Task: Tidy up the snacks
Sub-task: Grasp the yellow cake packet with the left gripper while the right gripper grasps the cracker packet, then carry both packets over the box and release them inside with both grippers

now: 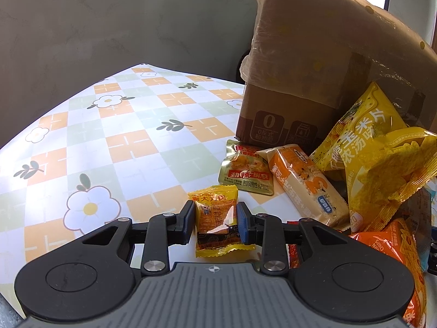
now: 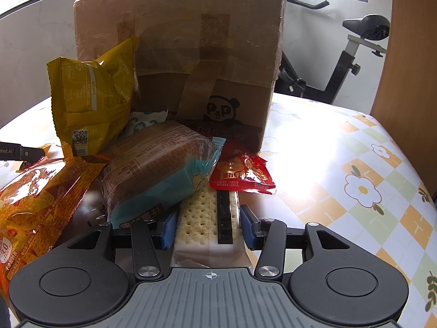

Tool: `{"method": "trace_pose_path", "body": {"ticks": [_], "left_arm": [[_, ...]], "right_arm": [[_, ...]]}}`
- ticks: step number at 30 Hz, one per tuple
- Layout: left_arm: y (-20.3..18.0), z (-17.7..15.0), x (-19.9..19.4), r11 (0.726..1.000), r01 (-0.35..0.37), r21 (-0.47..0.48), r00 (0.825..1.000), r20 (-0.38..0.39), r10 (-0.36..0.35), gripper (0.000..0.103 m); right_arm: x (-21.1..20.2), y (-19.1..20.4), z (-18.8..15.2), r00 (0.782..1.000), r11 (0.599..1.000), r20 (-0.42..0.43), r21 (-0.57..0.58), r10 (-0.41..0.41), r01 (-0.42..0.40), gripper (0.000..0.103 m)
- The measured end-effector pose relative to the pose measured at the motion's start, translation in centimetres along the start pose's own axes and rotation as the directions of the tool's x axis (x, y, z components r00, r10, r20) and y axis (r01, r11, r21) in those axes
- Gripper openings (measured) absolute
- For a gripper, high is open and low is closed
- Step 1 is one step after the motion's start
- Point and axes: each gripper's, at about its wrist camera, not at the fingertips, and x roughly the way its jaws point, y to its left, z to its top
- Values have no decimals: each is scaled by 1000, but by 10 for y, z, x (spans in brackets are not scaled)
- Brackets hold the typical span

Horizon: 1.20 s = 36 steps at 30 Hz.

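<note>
clearly "3.0" on orange chip bag (image 2: 35, 207), panda-printed cardboard box (image 2: 191, 54)

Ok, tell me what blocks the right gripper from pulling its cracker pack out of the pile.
The right gripper is closed on the cracker pack. A brown and teal biscuit pack lies over the cracker pack's far left part, and a red snack pouch overlaps its far end. The near end shows nothing on it.
</note>
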Motion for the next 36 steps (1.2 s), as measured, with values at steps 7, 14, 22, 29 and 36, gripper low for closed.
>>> {"method": "trace_pose_path", "body": {"ticks": [7, 14, 22, 29, 36], "left_arm": [[6, 1, -4, 999, 8, -38, 1000, 15, -8, 34], [12, 3, -12, 997, 24, -67, 999, 45, -21, 34], [20, 7, -23, 994, 22, -105, 997, 82, -13, 34], [20, 9, -30, 994, 23, -108, 995, 103, -12, 34], [33, 35, -46, 995, 8, -100, 987, 158, 8, 34]], "right_arm": [[-17, -9, -6, 998, 1000, -65, 12, -12, 13, 43], [-33, -33, -7, 996, 993, -77, 111, -40, 48, 43], [-62, -45, 5, 1000, 979, 4, 205, -6, 5, 43], [-76, -40, 14, 999, 982, 47, 188, 9, -17, 43], [-89, -48, 26, 995, 980, 103, 198, -8, -13, 43]]}}
